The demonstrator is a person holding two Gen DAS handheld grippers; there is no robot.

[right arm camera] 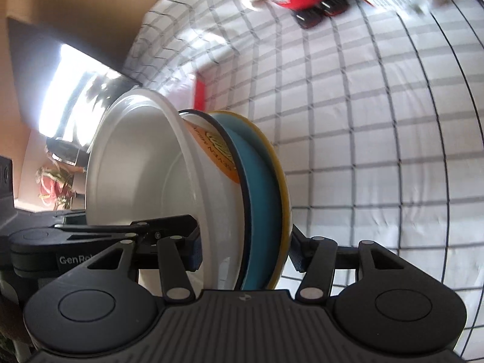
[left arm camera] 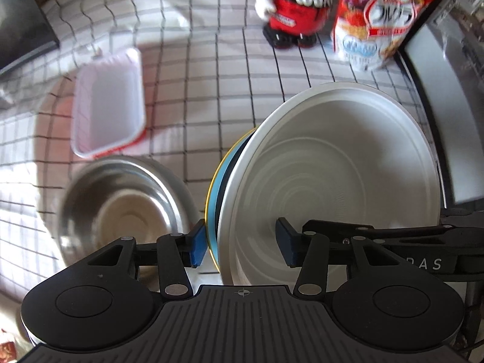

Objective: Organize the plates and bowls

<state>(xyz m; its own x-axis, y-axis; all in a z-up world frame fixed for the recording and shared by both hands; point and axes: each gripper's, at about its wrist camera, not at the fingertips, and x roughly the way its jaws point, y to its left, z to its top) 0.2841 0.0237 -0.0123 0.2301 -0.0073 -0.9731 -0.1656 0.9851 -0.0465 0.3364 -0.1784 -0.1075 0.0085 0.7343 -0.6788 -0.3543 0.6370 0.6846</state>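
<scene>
A stack of dishes is held on edge above the checked tablecloth: a white plate (left arm camera: 326, 163) in front, then a blue plate (left arm camera: 218, 190) and a yellow-rimmed one behind. My left gripper (left arm camera: 240, 242) is shut on the stack's rim, one blue pad on each side. My right gripper (right arm camera: 245, 249) is shut on the same stack from the other side; there the white plate (right arm camera: 136, 163), a white bowl with an orange label (right arm camera: 211, 154), the blue plate (right arm camera: 260, 181) and the yellow plate (right arm camera: 282, 175) show. A steel bowl (left arm camera: 121, 208) sits on the cloth at lower left.
A pink-and-red rectangular plastic tub (left arm camera: 109, 103) lies beyond the steel bowl. A red-and-black figurine (left arm camera: 296, 6) and a red cereal bag (left arm camera: 384, 15) stand at the back. A grey appliance (left arm camera: 447, 96) lines the right edge. A dark tray (left arm camera: 21, 27) is at far left.
</scene>
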